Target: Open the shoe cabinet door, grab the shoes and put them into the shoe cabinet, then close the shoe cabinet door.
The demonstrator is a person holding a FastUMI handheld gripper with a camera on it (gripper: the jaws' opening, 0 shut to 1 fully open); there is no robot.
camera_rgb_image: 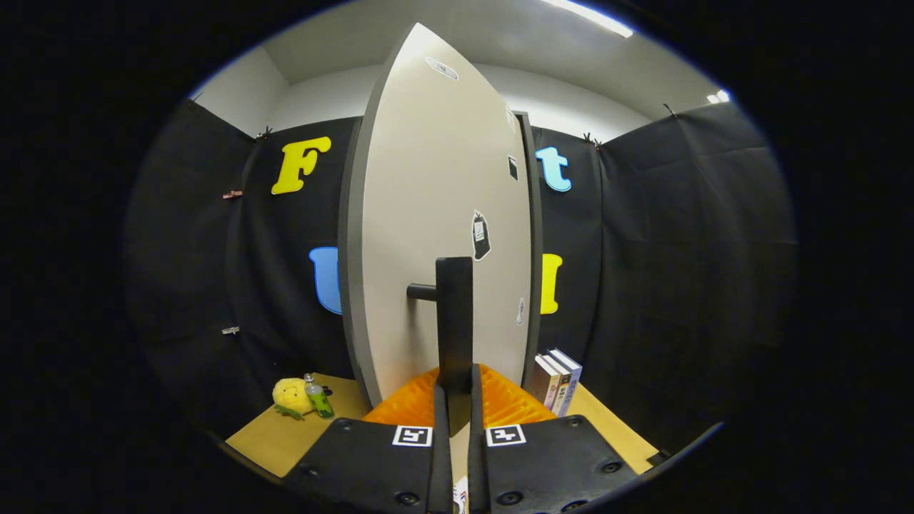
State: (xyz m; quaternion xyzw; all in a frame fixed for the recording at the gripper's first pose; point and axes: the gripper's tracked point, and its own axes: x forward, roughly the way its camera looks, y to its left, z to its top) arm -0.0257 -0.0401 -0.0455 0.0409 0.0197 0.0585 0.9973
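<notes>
Gripping the dark upright handle (455, 321) of the shoe cabinet door (439, 214), the gripper (457, 389) sits at the lower centre of the frame with its jaws drawn close together, one on each side of the handle's lower end, so both appear to press on it. A short dark peg (421, 291) joins the handle to the door face on its left side. The pale door rises tall through the middle of the frame, seen at a slant, with a dark edge (350, 235) running down its left side and another dark strip (534, 235) along its right. Several small stickers (480, 235) sit on the door face, one near the top and others toward the right.

At the lower left of the frame, on the tan tabletop (271, 435), lie a yellow plush toy (291, 396) and, just beside it on the right, a small green bottle (318, 398). At the lower right of the door a few books (555, 380) stand upright on the tabletop, spines outward, close to the door's right strip. Black cloth walls close the booth behind, with a white ceiling (500, 36) and a strip light (589, 16) at the upper right of the frame.
</notes>
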